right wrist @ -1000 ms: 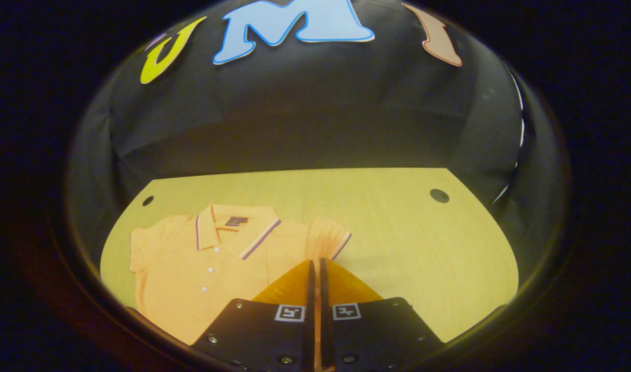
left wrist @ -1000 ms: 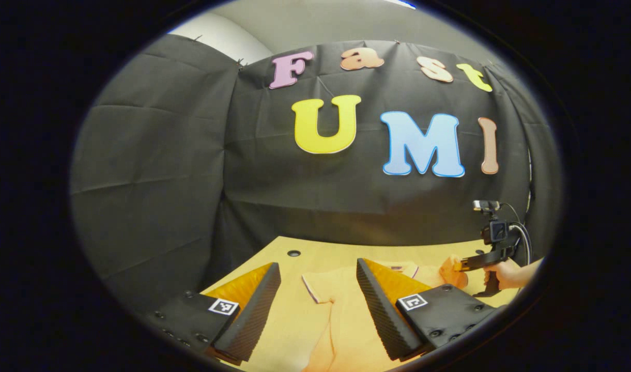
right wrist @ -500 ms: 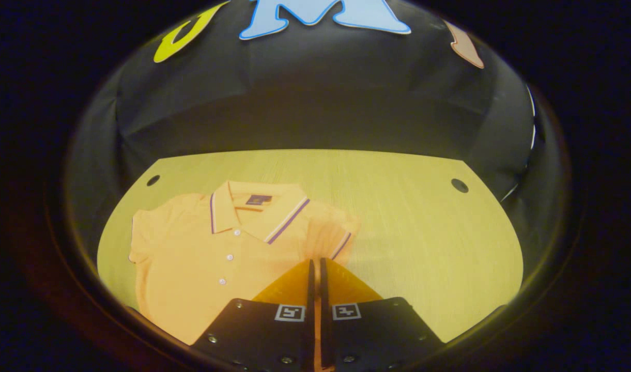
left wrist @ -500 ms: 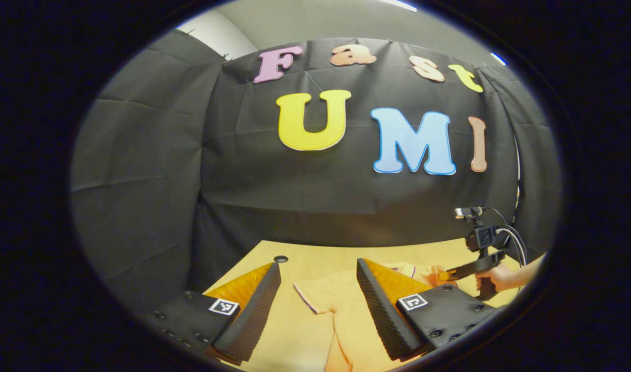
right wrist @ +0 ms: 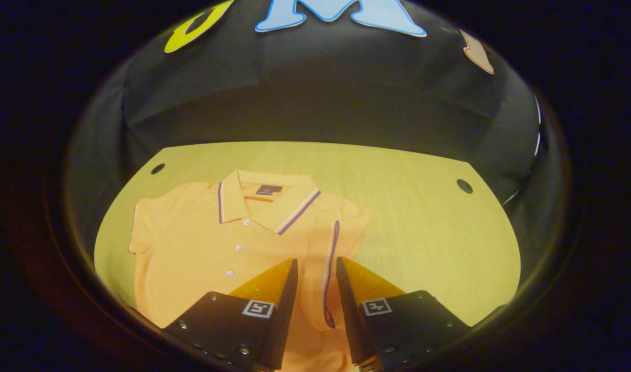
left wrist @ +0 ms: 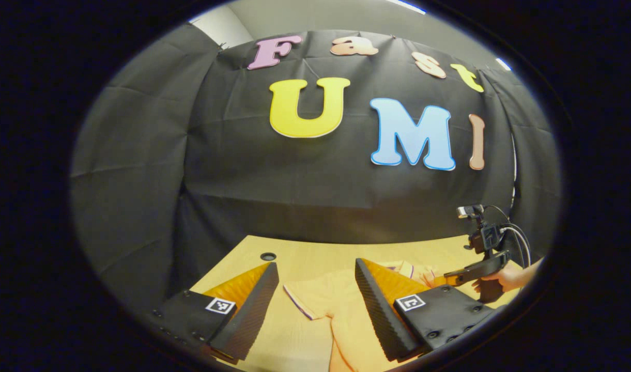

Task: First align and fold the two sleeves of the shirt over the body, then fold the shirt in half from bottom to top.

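Right gripper [right wrist: 316,268] was clamped on the right sleeve [right wrist: 329,258] a second ago — jaws now parted, sleeve lying flat over the shirt [right wrist: 217,248] body, between and just ahead of them. Left gripper [left wrist: 315,284] view shifted slightly — shirt slid sideways between its jaws.

A staged recording booth, not a home. Black cloth wall [left wrist: 139,170] encloses the space ahead of the left claw [left wrist: 315,305]. A pale wooden bench [right wrist: 424,217] with round cable holes [right wrist: 464,186] lies beneath the right claw [right wrist: 315,289].
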### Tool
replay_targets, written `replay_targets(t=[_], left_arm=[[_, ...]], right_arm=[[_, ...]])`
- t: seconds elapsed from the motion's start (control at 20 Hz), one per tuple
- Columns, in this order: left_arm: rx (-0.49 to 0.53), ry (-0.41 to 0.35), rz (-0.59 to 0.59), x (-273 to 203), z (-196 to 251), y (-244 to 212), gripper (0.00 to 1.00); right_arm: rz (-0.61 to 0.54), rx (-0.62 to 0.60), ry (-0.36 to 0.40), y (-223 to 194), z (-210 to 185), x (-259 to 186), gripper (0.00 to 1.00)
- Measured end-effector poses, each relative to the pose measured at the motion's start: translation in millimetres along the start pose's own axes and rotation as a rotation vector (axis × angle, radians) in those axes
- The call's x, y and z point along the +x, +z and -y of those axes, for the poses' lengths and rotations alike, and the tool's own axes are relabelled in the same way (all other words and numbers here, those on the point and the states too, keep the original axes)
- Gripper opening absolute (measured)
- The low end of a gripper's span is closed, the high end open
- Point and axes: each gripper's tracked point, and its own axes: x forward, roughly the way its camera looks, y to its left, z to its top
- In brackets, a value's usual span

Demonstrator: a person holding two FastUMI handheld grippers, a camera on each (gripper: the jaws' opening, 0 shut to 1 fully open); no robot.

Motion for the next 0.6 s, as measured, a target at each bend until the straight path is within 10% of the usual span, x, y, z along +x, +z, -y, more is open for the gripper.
replay_targets(t=[0.2, 0.6], left_arm=[[-0.013, 0.021, -0.006, 15.0, 3.9, -10.7, 0.97], [-0.054, 0.091, -0.074, 73.3, -20.1, -55.4, 0.97]], right_arm=[[0.074, 0.005, 0.026, 17.1, -5.7, -37.9, 0.9], [0.236, -0.041, 0.057, 32.3, -25.7, -142.1, 0.94]])
